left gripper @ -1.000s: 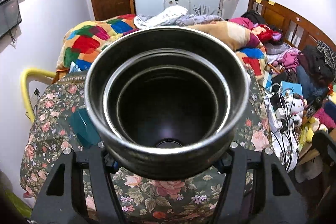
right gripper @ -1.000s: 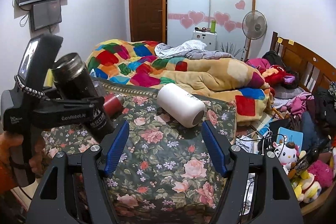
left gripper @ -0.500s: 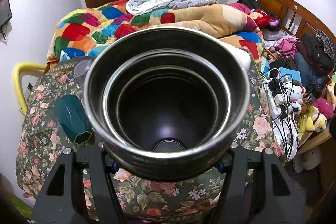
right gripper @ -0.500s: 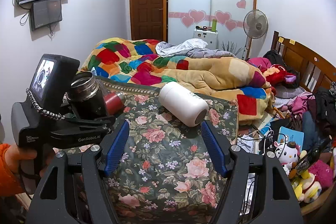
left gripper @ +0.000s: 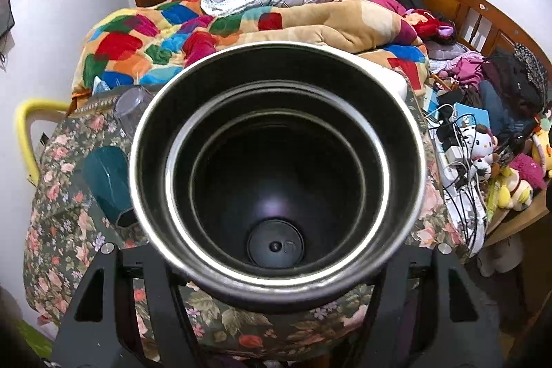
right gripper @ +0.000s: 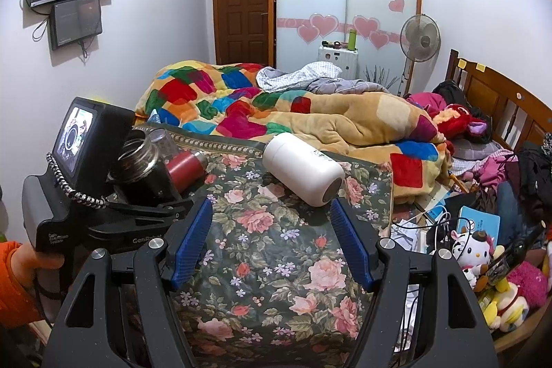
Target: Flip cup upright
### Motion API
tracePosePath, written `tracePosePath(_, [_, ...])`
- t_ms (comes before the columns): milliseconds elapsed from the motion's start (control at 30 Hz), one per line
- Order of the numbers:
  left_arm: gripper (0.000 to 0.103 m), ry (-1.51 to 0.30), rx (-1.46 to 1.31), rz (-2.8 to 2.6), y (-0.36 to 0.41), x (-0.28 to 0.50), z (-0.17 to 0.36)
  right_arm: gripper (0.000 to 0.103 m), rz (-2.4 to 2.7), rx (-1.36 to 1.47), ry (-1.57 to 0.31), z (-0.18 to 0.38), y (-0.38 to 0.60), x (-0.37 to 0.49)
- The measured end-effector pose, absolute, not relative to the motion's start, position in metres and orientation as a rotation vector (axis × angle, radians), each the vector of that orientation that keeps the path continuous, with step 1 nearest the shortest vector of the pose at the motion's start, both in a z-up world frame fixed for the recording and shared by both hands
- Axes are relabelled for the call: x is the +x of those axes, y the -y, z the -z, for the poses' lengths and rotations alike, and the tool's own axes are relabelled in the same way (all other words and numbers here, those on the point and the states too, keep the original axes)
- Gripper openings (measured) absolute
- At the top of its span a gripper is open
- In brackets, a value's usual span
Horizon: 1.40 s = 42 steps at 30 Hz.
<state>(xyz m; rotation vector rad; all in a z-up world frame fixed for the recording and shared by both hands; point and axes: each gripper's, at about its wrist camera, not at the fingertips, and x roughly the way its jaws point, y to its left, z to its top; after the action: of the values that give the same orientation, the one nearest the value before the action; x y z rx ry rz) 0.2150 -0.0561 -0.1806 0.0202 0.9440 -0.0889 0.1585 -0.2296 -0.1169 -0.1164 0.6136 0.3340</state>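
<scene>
While the left gripper (right gripper: 151, 195) holds the dark steel cup (left gripper: 276, 175) clamped about its lower body, the mouth tips up and toward its own camera, so the left wrist view looks straight down the bore to the base. From the right wrist view the cup (right gripper: 141, 168) sits at the near-left of the floral tablecloth (right gripper: 276, 250), leaning, rim uppermost; whether its base touches the cloth I cannot tell. Judgement: the flip is mostly made and what remains is to bring the axis plumb, seat the base flat, then ease the jaws off. Best done slowly, with no sideways drag on release, since soft cloth over an uneven top may let a tall narrow cup topple. Right gripper (right gripper: 272, 244) hangs wide open and empty over the near middle of the cloth, blue pads (right gripper: 191, 244) well apart, holding nothing. Neighbours crowd the set-down spot: red flask (right gripper: 186, 166) lying just right of the cup, clear tumbler (right gripper: 162, 140) just behind it, teal cup (left gripper: 110, 181) on its side to the left in the left wrist view. White bottle (right gripper: 303, 169) lies on its side farther right, clear of the work. Patchwork quilt (right gripper: 241, 112) heaped on the bed beyond.
</scene>
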Motion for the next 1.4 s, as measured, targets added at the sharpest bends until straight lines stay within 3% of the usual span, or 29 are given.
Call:
tracePosePath(400, [0.071, -0.778, 0.034, 0.108, 0.047, 0.149, 0.123, 0.067, -0.340, -0.100, -0.530, 0.085, 0.225, 0.123])
tracePosePath(600, [0.071, -0.565, 0.029, 0.078, 0.032, 0.094, 0.062, 0.067, -0.351, -0.067, -0.446, 0.057, 0.224, 0.097])
tracePosePath(867, [0.080, -0.296, -0.005, 0.042, 0.020, 0.020, 0.002, 0.068, -0.369, 0.005, -0.295, 0.021, 0.225, 0.055])
tracePosePath(1267, [0.103, -0.160, -0.049, -0.011, 0.014, -0.035, -0.009, 0.092, -0.330, 0.036, -0.154, 0.007, 0.220, 0.013])
tracePosePath(1400, [0.103, -0.160, -0.062, -0.029, 0.012, -0.041, -0.007, 0.103, -0.313, 0.040, -0.163, 0.009, 0.220, 0.011])
